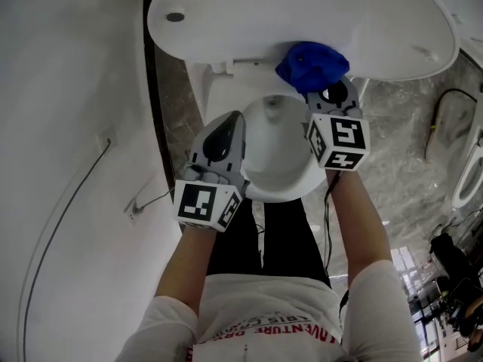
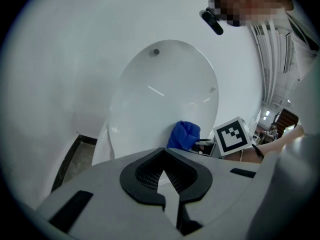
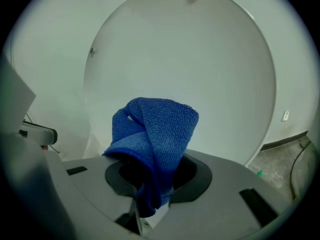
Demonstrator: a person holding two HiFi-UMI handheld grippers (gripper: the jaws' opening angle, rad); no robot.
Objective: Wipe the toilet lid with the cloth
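We hold the blue cloth (image 3: pixel 152 139) in the right tongs (image 3: pixel 147 209), which are clamped shut on its lower fold so the rest bunches up above them. The raised toilet lid (image 3: pixel 200 59) lies straight ahead of them. Its long axis runs up and away from the hinge, and the cloth sits low, near the hinge end (we cannot tell whether it touches). The right hand is the nearer one. The left tongs (image 2: pixel 167 184) hang back over the bowl, closed to a thin slit and holding nothing. The lid looks smooth, white and glossy.
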